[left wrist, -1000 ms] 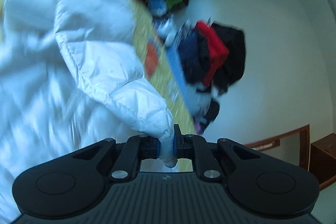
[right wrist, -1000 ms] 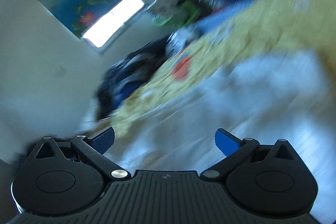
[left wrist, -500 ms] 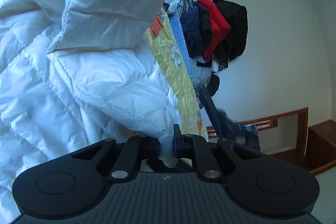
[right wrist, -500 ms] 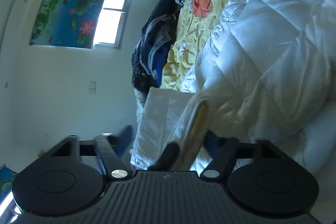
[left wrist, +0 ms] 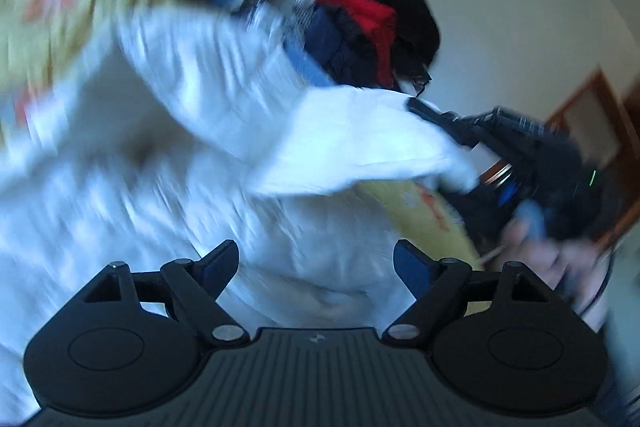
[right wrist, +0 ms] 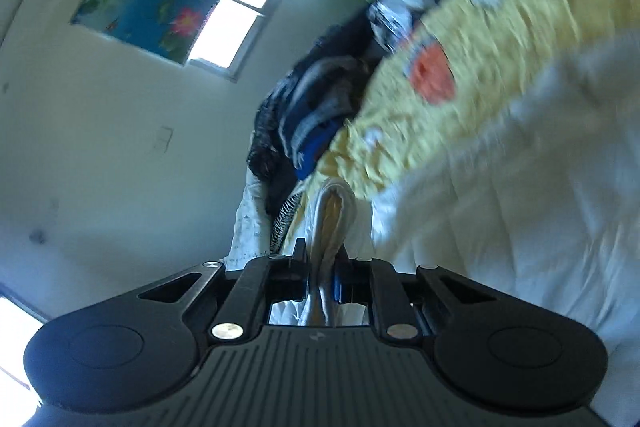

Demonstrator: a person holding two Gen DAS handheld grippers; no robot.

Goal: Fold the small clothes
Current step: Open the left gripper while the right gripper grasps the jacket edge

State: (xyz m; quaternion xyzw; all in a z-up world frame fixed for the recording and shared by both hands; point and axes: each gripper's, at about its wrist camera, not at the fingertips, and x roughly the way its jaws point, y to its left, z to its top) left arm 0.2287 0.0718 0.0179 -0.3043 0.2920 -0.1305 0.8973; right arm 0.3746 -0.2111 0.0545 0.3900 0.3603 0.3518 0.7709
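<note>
- Jacket (left wrist: 208, 131), white quilted, sprawls over yellow bedspread (right wrist: 460, 75).
- Right gripper (right wrist: 322, 267): fingers just closed, pinching jacket's edge, likely to draw a fold across.
- Left gripper (left wrist: 316, 263): fingers just spread, nothing between; jacket lies beneath, released.

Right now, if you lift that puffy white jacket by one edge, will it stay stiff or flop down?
Probably flop: the white jacket drapes and bends where the right tongs, which have just been closing, pinch its edge. It looks quilted and puffy, so likely light for its bulk. Its shiny fabric may be slippery.
</note>
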